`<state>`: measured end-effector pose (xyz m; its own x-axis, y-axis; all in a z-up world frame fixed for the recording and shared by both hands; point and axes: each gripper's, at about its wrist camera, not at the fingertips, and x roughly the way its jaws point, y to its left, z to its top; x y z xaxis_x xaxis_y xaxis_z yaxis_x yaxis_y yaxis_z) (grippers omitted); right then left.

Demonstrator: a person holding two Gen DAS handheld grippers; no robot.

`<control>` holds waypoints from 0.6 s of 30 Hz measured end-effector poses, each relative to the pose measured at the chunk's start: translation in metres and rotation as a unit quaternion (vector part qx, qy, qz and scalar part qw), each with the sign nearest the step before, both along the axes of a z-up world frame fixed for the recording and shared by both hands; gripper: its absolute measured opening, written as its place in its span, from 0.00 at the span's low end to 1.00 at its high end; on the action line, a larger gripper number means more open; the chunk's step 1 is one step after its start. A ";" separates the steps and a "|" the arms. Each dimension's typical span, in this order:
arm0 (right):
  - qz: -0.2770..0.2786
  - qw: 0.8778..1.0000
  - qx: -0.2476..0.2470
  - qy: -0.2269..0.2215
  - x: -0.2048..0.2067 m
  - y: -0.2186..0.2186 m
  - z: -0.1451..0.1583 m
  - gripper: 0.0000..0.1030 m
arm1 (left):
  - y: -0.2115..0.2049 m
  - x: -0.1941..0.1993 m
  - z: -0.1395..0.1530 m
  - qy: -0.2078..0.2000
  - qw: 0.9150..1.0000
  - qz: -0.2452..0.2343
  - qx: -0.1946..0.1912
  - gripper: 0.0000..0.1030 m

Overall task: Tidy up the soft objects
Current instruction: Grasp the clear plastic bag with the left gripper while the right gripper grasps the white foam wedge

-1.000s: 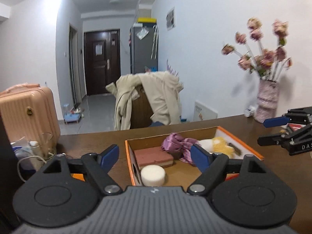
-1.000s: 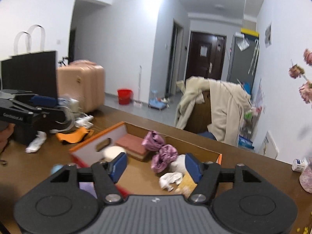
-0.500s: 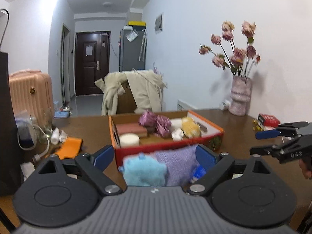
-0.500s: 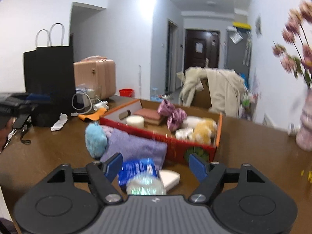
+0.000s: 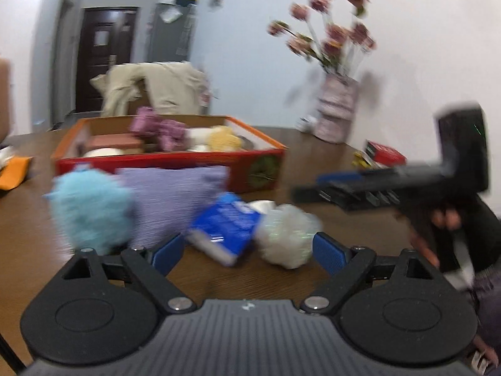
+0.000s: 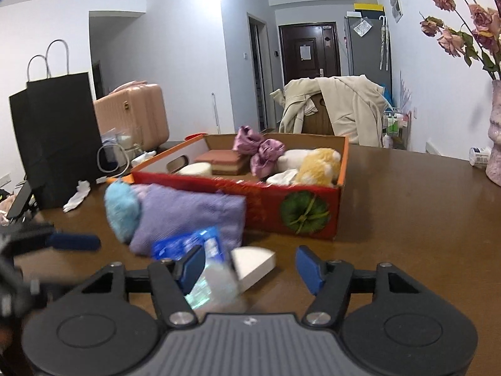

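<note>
We bring both grippers low toward the table's near edge, where loose soft items wait outside the box (image 6: 313,206). Left gripper (image 5: 247,250) spread wide and empty before the blue pack (image 5: 225,222); right gripper (image 6: 247,266) narrowing, nothing pinched, white wedge (image 6: 253,260) between its fingers.

Red box (image 6: 266,200) with orange rim, green emblem; lilac ribbed cloth (image 6: 188,213); light-blue fluffy toy (image 6: 120,210); blue packet (image 5: 225,222); brown table (image 6: 407,219).
</note>
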<state>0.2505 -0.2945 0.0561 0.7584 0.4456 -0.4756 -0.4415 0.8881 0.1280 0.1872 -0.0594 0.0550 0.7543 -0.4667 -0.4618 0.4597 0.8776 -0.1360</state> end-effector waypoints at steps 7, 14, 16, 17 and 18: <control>0.059 0.997 -0.003 0.051 0.059 -0.010 -0.002 0.60 | -0.057 0.028 -0.014 -0.008 0.998 0.010 0.056 0.80; 0.104 0.992 0.011 0.068 0.073 -0.006 -0.019 0.58 | -0.060 0.039 -0.025 -0.006 0.999 -0.009 0.046 0.41; 0.103 0.992 0.010 0.075 0.074 -0.003 -0.025 0.55 | -0.055 0.041 -0.025 0.008 0.999 -0.015 0.029 0.39; 0.102 0.992 0.009 0.079 0.075 -0.002 -0.028 0.51 | -0.051 0.043 -0.024 0.017 1.000 -0.019 0.019 0.38; 0.102 0.991 0.005 0.083 0.076 -0.001 -0.031 0.50 | -0.047 0.044 -0.023 0.029 0.999 -0.025 0.005 0.37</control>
